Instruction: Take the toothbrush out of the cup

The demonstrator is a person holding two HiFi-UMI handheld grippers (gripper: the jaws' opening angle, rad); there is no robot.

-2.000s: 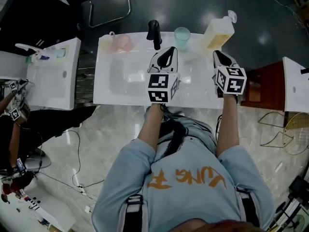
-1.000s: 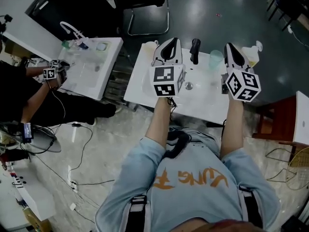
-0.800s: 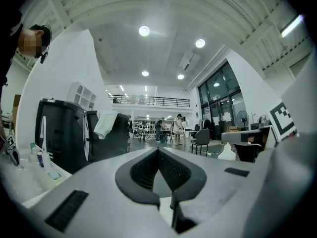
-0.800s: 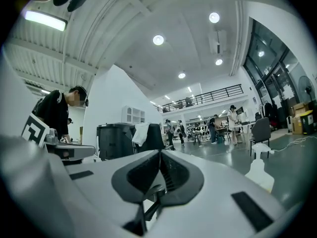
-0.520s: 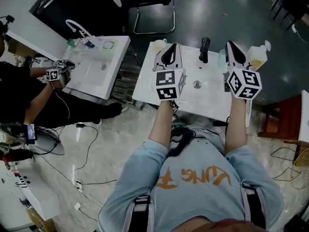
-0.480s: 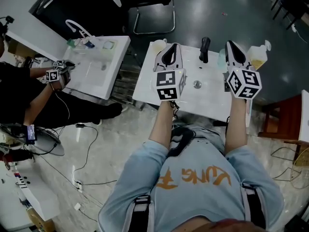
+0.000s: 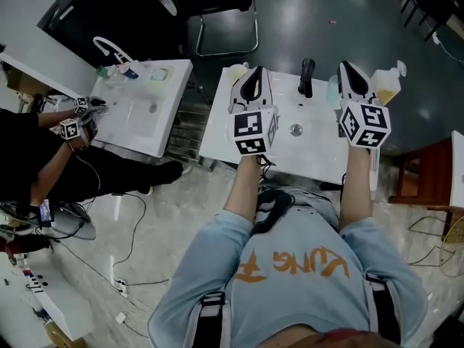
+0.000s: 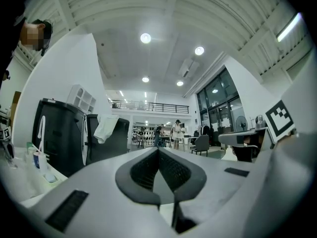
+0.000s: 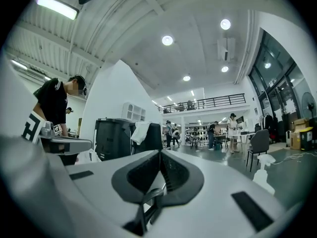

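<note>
In the head view my left gripper (image 7: pixel 250 75) hovers over the left part of a white sink counter (image 7: pixel 313 148), shut and empty. My right gripper (image 7: pixel 346 69) is over the right part, also shut and empty. A pale pink cup (image 7: pixel 235 71) stands at the back left corner beside the left gripper. A teal cup (image 7: pixel 332 89) is partly hidden behind the right gripper. I cannot make out a toothbrush in either cup. Both gripper views look out level across a big hall, and each shows its gripper's jaws closed, left gripper (image 8: pixel 158 151) and right gripper (image 9: pixel 160 152).
A black faucet (image 7: pixel 307 75) rises at the back middle, with the drain (image 7: pixel 296 129) in front of it. A soap bottle (image 7: pixel 388 85) stands at the back right. A second sink (image 7: pixel 138 107) lies to the left, where another person (image 7: pixel 43 151) works. A chair (image 7: pixel 221 27) is behind.
Over two seconds the head view swung and drew back, so the sink looks smaller. Both grippers stayed shut over it. Almost nothing differs in the last half second.
</note>
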